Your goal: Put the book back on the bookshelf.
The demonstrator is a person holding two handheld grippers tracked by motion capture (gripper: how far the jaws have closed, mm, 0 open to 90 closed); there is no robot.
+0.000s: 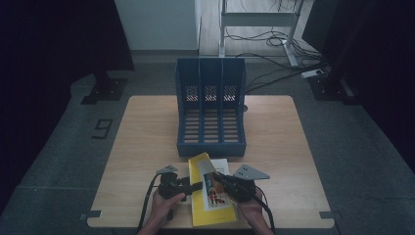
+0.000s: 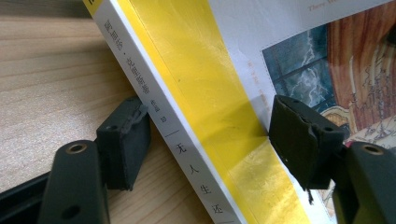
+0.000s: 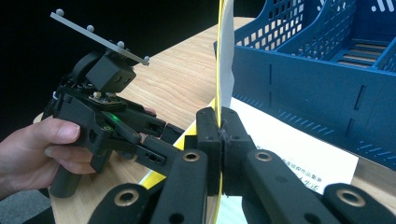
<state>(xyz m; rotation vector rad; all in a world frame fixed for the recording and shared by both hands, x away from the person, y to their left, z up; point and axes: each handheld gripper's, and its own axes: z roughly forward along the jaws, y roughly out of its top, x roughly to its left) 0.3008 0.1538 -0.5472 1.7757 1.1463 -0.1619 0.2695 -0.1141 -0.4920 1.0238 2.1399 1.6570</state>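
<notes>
Yellow and white, the book (image 1: 209,196) lies at the near edge of the wooden table (image 1: 142,137), between the person's two hands. The right gripper (image 3: 218,126) has its jaws pressed together on the book's lifted front cover (image 3: 224,60), which stands up on edge from between the pads. The left gripper (image 2: 210,140) sits at the book's spine side, jaws apart and straddling the spine (image 2: 154,107), one pad on the table side and the other over the cover; neither pad clearly presses the book. Beyond the book, just past its far end, stands a blue three-slot file rack (image 1: 211,107), slots facing the person.
</notes>
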